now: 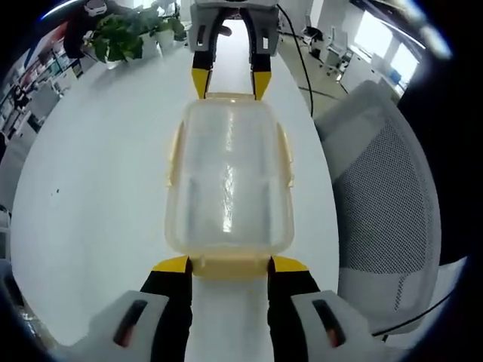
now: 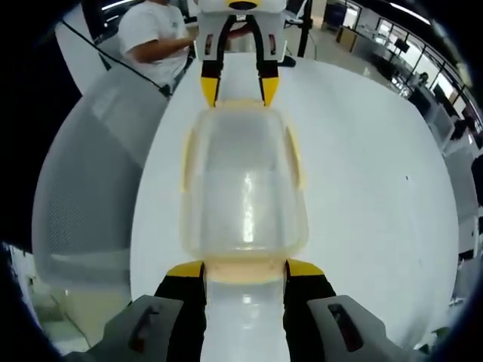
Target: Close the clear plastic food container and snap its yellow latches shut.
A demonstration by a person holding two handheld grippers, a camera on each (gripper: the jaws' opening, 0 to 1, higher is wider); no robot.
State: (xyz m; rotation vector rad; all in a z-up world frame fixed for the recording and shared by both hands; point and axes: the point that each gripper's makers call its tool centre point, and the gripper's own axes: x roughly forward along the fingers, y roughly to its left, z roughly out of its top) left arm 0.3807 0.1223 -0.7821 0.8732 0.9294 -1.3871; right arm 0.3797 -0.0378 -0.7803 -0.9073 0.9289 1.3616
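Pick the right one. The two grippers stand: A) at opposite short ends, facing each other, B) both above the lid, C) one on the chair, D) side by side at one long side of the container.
A: in the left gripper view the left gripper brackets the near end latch of the container, while the right gripper brackets the far end.

The container [image 1: 230, 177] is clear and frosted, with pale yellow latches [image 1: 232, 265]. Both tongs, left [image 1: 230, 264] and right [image 2: 245, 270], are black with yellow tips and grey bodies. The counter [image 1: 98, 188] is glossy white; the chair [image 1: 385, 196] is grey mesh; the plant [image 1: 121, 36] is green.
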